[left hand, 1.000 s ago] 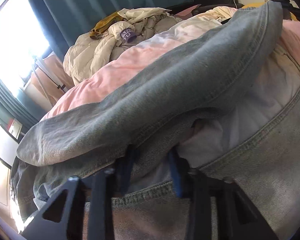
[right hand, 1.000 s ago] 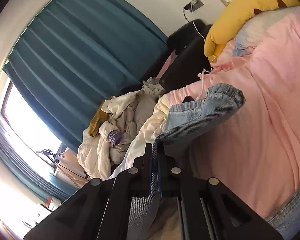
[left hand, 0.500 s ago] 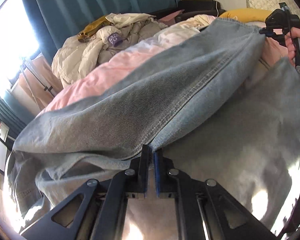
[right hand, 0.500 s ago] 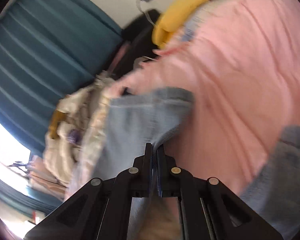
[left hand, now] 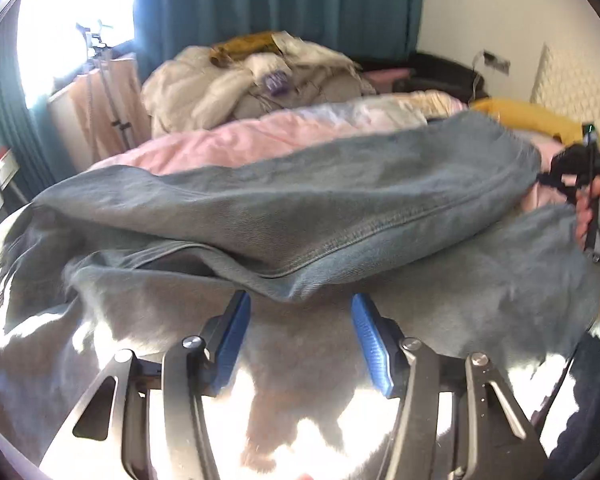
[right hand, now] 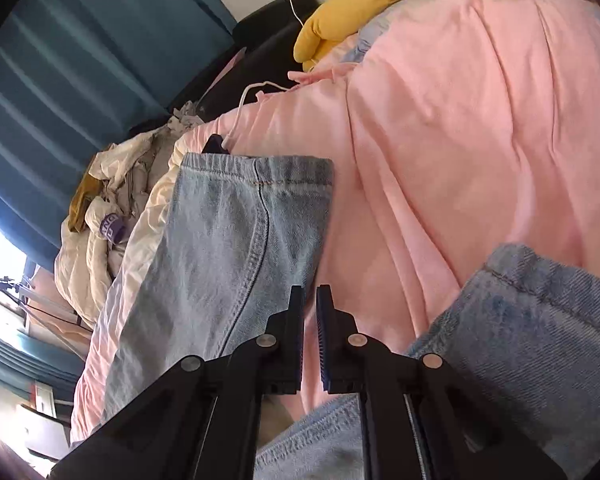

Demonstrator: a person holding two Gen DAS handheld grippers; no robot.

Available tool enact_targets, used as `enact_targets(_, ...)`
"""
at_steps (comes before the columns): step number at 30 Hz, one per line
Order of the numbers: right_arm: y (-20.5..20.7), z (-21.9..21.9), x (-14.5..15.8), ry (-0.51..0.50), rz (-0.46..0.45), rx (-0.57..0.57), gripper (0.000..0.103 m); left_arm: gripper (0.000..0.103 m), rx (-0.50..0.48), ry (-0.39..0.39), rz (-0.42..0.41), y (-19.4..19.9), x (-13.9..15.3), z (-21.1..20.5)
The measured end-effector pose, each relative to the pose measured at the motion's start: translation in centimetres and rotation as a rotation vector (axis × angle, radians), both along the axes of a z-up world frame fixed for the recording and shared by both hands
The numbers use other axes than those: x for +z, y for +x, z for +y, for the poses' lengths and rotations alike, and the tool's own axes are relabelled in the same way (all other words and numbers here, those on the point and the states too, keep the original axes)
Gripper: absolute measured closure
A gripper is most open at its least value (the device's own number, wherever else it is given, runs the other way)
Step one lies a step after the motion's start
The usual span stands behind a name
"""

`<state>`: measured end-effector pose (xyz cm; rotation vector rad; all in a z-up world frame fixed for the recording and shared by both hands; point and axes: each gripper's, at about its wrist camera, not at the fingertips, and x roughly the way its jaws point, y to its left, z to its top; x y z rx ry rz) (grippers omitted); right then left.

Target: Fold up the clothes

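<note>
Faded blue denim jeans (left hand: 320, 200) now lie folded leg-over-leg on the pink quilted bed cover (right hand: 460, 120). The left gripper (left hand: 298, 320) has sprung wide, dropping its fold; the right gripper (right hand: 310, 300) has parted slightly, released too.

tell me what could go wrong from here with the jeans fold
1. The left gripper is open and the right gripper holds nothing, its fingers only slightly apart, so the folded-over leg of the jeans lies loose and could slide off.
2. The pink duvet underneath is soft and rumpled, so the fold may settle crooked.
3. A white cord lies by the jeans hem and could snag on the next grasp.
</note>
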<state>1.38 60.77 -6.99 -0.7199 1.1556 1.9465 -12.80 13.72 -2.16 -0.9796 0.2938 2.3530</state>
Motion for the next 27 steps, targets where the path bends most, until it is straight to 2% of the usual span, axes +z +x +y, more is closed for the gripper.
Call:
enact_targets(2, 0.6, -0.1, 0.4, -0.009, 0.005, -0.008, 0.091, 0.048, 0.075, 0.048, -0.013, 0.6, 0.9, -2.4)
enact_targets(5, 1.7, -0.6, 1.7, 0.020, 0.017, -0.003, 0.075, 0.048, 0.230, 0.136, -0.059, 0.9, 2.0, -6.8)
enact_targets(9, 3.5, -1.8, 3.8, 0.095, 0.027, 0.021, 0.055, 0.048, 0.468, 0.297, -0.163, 1.3, 2.9, -14.5)
enact_targets(10, 3.9, -2.1, 4.2, 0.100, 0.037, 0.038, 0.054, 0.048, 0.515, 0.336, -0.179, 1.5, 3.0, -16.5)
enact_targets(13, 5.3, -3.0, 5.2, 0.081, 0.080, 0.121, 0.052, 0.048, 0.662, 0.387, -0.210, 2.5, 2.8, -21.9)
enact_targets(18, 8.6, -3.5, 7.6, 0.081, 0.132, 0.248, 0.050, 0.049, 0.858, 0.515, -0.262, 4.6, 1.6, -29.9)
enact_targets(22, 12.8, -2.9, 8.4, 0.056, 0.142, 0.273, 0.048, 0.049, 0.942, 0.699, -0.330, 6.0, -0.9, -34.0)
enact_targets(23, 13.9, -2.8, 8.5, 0.048, 0.143, 0.276, 0.045, 0.049, 0.965, 0.740, -0.350, 6.3, -1.6, -34.9)
enact_targets(27, 18.3, -2.1, 9.0, 0.017, 0.148, 0.290, 0.043, 0.049, 1.032, 0.800, -0.420, 6.1, -3.6, -36.4)
